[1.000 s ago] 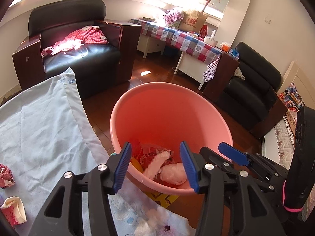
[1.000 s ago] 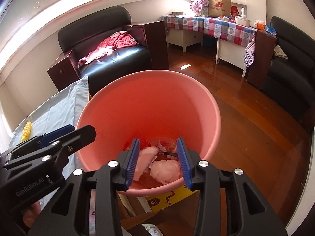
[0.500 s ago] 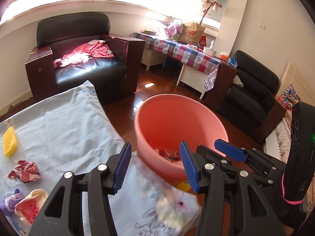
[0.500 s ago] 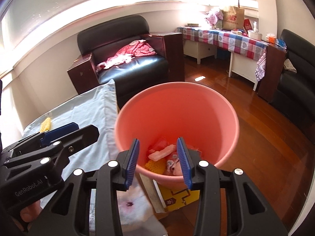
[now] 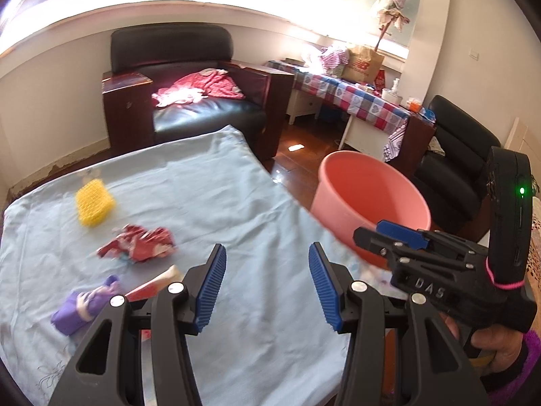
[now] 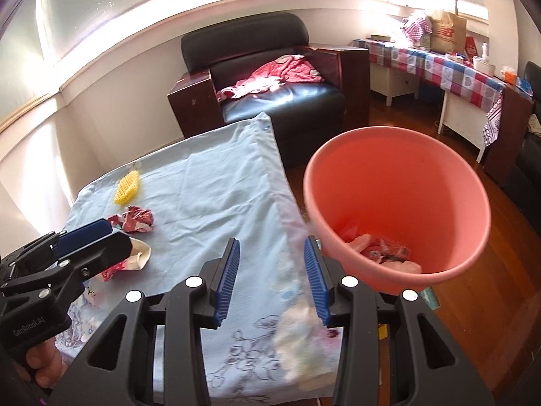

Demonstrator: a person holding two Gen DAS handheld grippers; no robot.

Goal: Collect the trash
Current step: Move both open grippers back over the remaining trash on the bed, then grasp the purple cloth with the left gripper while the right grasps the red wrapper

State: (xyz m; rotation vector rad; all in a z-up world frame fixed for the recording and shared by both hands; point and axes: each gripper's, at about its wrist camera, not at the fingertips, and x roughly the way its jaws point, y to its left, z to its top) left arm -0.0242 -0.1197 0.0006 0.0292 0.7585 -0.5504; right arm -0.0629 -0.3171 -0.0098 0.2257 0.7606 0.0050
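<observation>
Sunny living room, pale blue tablecloth [image 5: 209, 203] up front. My left gripper [image 5: 267, 284] and right gripper [image 6: 272, 280] both hang spread and empty. Left of the pink bucket [image 6: 399, 182]: crumpled red wrapper [image 5: 138, 242], yellow mesh sleeve [image 5: 94, 203], purple scrap [image 5: 81, 308] half hidden behind my fingers, all a bit blurry

Right gripper [image 6: 270, 279] is over the near edge of a table covered with a pale blue cloth [image 6: 209, 196]; jaws apart, nothing between them. Pink bucket [image 6: 395, 203] stands just off the table's right edge, holding crumpled scraps. On the cloth: a yellow mesh piece [image 6: 127, 187], a red crumpled wrapper [image 6: 137, 220], a whitish wad [image 6: 301, 324] near the front corner. Left gripper [image 6: 67, 250] enters at left.
</observation>
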